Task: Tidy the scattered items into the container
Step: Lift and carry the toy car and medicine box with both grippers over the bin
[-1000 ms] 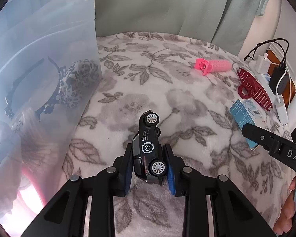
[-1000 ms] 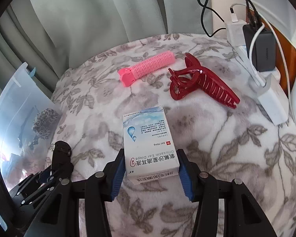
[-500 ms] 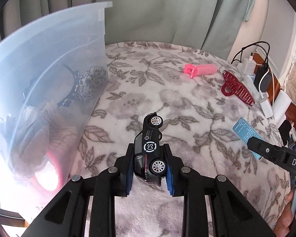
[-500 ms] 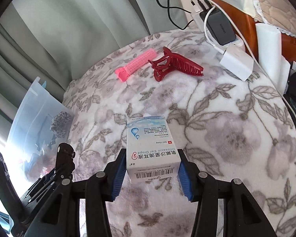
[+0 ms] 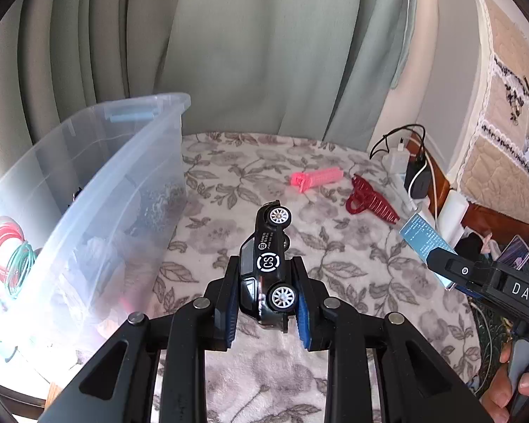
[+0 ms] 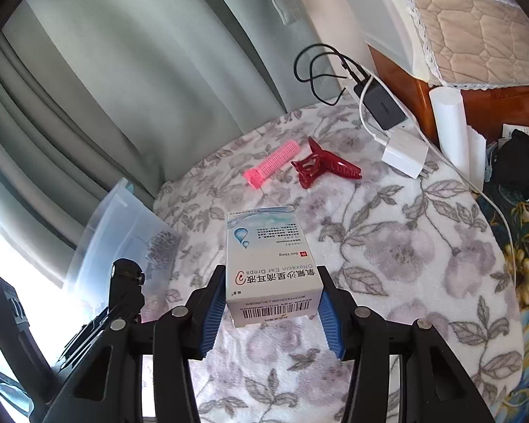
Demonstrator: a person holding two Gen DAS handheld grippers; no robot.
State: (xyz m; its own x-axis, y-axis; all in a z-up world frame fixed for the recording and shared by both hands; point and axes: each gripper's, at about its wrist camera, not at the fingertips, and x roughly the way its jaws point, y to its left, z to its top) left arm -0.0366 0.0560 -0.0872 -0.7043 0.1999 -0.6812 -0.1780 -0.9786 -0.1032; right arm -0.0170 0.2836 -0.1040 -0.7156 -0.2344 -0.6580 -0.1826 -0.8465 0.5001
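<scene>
The left gripper (image 5: 266, 299) has its jaws clenched on a black toy car (image 5: 268, 271), held above the flowered blanket (image 5: 352, 264) beside the clear plastic bin (image 5: 98, 183). The right gripper's (image 6: 271, 303) jaws grasp a white medicine box (image 6: 269, 264). A pink hair roller (image 6: 273, 164) and red hair claw (image 6: 322, 169) lie on the blanket.

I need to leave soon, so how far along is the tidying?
Done: bangles and other bits lie in the bin. In hand: left gripper holds the toy car, right gripper the medicine box. Left: pink roller and red hair claw.
</scene>
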